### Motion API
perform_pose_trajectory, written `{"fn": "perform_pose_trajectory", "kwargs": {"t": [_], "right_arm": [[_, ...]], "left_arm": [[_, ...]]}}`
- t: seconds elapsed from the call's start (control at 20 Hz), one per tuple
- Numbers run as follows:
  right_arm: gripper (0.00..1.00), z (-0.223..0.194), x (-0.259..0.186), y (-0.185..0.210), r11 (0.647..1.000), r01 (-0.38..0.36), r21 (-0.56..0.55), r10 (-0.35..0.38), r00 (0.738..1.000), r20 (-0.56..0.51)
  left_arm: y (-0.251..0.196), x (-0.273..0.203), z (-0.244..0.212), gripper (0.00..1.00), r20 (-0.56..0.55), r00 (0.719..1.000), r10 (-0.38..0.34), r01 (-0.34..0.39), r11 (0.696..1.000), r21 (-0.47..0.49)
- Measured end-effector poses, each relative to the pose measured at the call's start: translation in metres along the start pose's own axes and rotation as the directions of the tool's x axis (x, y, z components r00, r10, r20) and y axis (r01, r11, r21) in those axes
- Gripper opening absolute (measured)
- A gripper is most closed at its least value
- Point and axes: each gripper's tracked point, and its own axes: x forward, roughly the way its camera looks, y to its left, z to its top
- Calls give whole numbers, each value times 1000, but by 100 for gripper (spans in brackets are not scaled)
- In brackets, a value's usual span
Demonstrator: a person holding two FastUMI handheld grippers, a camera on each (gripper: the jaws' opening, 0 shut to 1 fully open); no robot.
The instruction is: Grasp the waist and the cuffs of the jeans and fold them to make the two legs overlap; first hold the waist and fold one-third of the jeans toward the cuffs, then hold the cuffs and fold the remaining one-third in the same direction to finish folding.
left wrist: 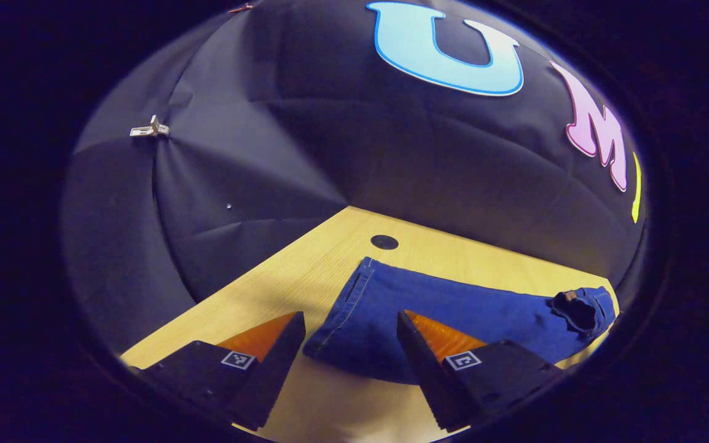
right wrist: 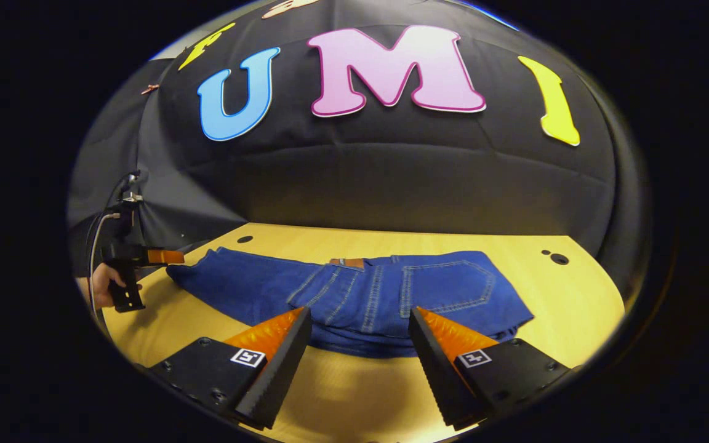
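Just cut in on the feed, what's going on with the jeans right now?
A person holds a gripper in each hand over blue jeans lying flat on the wooden table. The left gripper is open at the cuff end; the right gripper is open in front of the waist and pockets. Neither grips fabric yet, so no thirds fold has begun.

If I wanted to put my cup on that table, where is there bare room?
Bare wood lies between the jeans and the table's right end with its small holes, and in the near strip before the right gripper. The middle is crowded by denim, the left end by the left gripper.
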Motion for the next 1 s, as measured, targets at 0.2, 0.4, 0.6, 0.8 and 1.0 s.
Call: {"fn": "perform_pose_trajectory", "kwargs": {"t": [0.2,0.4,0.6,0.8,1.0], "right_arm": [[97,-17,-17,-18,999,20,-25,-21,998,-52],[97,-26,-23,-30,999,39,12,-39,997,-69],[97,-40,-25,-40,996,63,60,-57,993,-103],[97,-44,-23,-47,996,68,54,-62,992,-111],[97,-34,-22,-55,995,81,57,-75,993,-93]], "left_arm": [[0,24,-19,96,-94,996,-5,9,999,37],[-7,30,-25,95,-127,991,-30,43,994,100],[-21,31,-27,68,-132,987,-87,99,991,87],[-25,31,-26,16,-113,984,-137,138,990,7],[-31,20,-22,8,-117,987,-111,110,994,-15]]}}
